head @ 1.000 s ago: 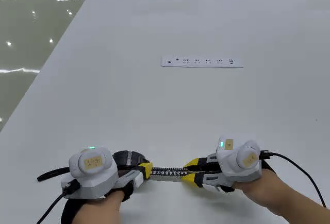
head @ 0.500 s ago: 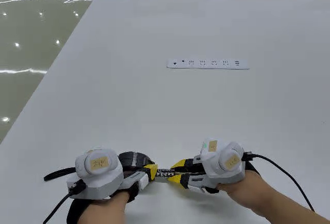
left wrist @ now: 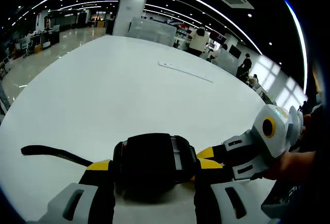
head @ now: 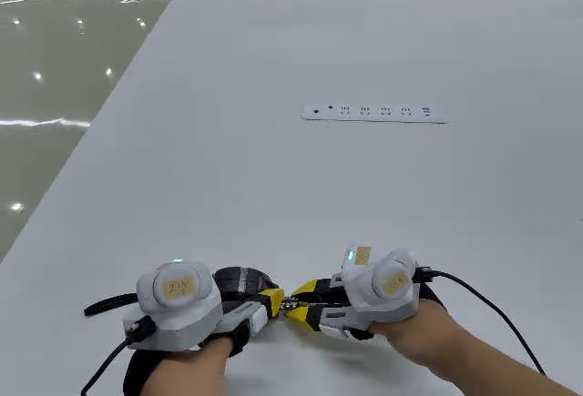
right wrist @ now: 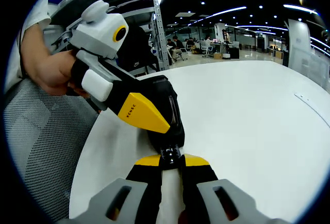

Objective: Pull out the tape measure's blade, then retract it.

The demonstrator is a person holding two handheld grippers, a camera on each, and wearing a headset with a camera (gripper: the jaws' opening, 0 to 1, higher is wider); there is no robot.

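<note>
Pinching the blade tip [right wrist: 170,155], the right claw [head: 298,310] is closed to a narrow gap on the hook end, right at the mouth of the tape measure [head: 239,283]. Hardly any blade shows between them. The left claw [left wrist: 153,168] is spread wide around the black case with a yellow tip on each flank, and holds it low at the near edge of the surface [head: 273,187]. Can't tell if the case rests on it or hangs just above.

Risks, as judged from here:
- The two claws' yellow tips are almost touching, so any more push inward could knock them together and twist the case out of the left grip.
- Releasing the hook off-line could let the blade kink or jam at the mouth instead of seating. Little blade is out, so any snap-back should be small.
- The case sits close to the near edge, so a slip could drop it off toward the person's lap.
- The black wrist strap [head: 105,305] trails loose to the left and could snag if the case gets moved.

Farther out, the white power strip [head: 375,113] lies well apart, so no conflict is likely there.
</note>
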